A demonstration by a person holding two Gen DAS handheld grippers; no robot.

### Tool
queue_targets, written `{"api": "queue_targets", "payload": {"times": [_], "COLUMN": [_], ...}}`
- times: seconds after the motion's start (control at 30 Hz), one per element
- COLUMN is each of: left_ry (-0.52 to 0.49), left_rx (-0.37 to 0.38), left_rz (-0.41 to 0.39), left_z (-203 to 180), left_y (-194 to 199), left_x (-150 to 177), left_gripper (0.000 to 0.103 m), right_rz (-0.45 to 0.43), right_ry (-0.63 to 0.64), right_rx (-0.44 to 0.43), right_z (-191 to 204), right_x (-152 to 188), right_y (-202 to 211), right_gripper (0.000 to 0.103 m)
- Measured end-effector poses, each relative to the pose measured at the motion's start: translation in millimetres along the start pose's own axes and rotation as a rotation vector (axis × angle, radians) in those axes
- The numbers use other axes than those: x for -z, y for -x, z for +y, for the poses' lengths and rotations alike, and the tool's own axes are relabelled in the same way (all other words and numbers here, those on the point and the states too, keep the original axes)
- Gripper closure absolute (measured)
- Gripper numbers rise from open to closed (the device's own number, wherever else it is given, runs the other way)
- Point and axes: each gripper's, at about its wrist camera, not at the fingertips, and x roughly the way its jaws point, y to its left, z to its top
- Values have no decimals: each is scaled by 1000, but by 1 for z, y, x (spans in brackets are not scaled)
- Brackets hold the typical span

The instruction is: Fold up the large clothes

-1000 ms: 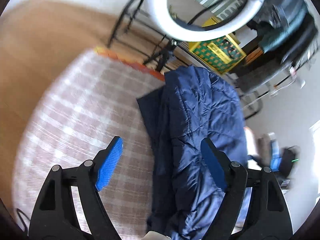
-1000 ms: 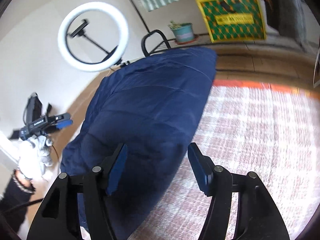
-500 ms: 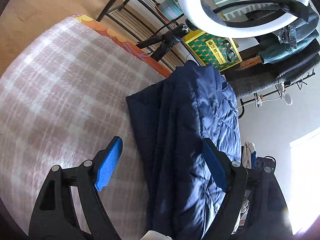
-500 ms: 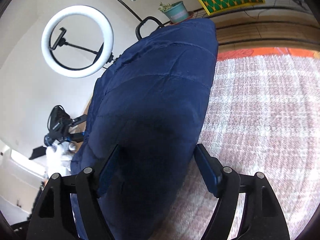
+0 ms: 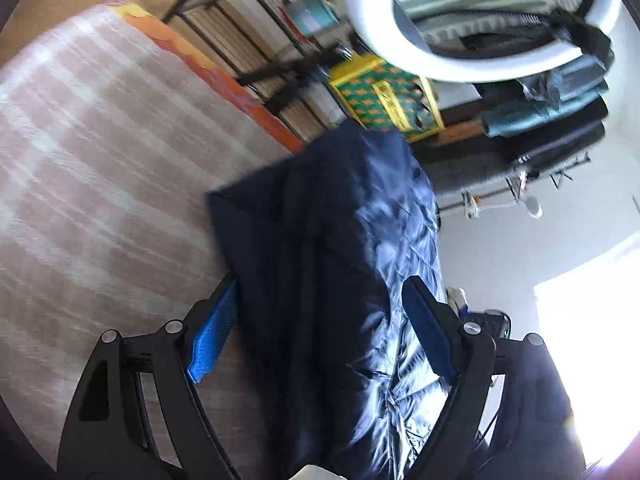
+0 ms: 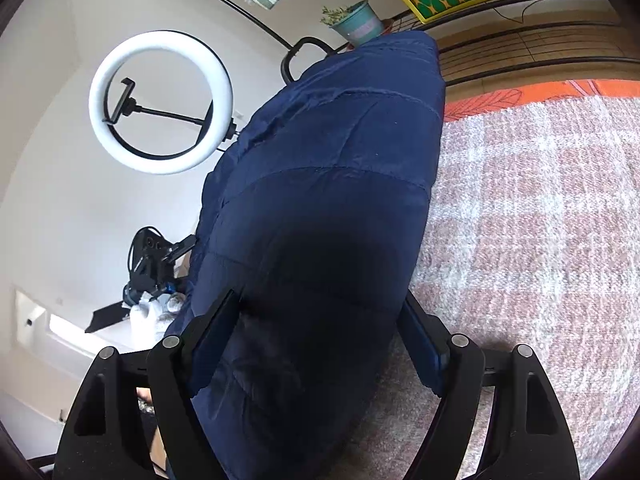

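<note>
A dark navy quilted jacket (image 5: 344,248) lies folded lengthwise along one edge of a bed covered with a pink and white checked blanket (image 5: 100,168). My left gripper (image 5: 320,332) is open, its jaws straddling the jacket's near end. In the right wrist view the jacket (image 6: 332,184) fills the middle, and my right gripper (image 6: 320,340) is open with the jacket's bulk between its jaws. The blue pads sit on both sides of the fabric, not pressed together.
A white ring light (image 6: 160,102) on a stand is beside the bed. A black metal rack (image 5: 248,48) with a potted plant (image 6: 354,22) and a green-yellow box (image 5: 386,96) stands past the bed's far end. A camera rig (image 6: 150,264) stands by the wall.
Both grippers have moved forward and down onto the jacket. It now lies between the open jaws of each, where before it lay ahead of them.
</note>
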Motion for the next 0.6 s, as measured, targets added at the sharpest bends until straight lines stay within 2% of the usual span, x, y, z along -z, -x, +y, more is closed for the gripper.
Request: {"api": "queue_targets", "payload": {"times": [0.07, 0.17, 0.37, 0.47, 0.53, 0.6], "left_ry": [-44, -24, -25, -51, -65, -73], "left_rx": [-66, -66, -99, -136, -145, -149], "left_rz": [13, 12, 9, -2, -18, -35], "left_z": [-8, -10, -12, -17, -22, -28], "left_y": [-10, -15, -23, -30, -30, -27], "left_x": [-2, -6, -9, -5, -2, 2], "left_gripper": [20, 20, 42, 59, 71, 78], "right_rz": [0, 10, 10, -2, -13, -24], "right_ry": [1, 17, 24, 15, 1, -2], "right_rx": [-5, 7, 5, 10, 14, 14], "right_z": [2, 6, 6, 5, 5, 5], "right_x": [-1, -4, -8, -11, -12, -11], "right_y": [-3, -10, -18, -22, -26, -25], "right_gripper": [22, 22, 25, 35, 47, 59]}}
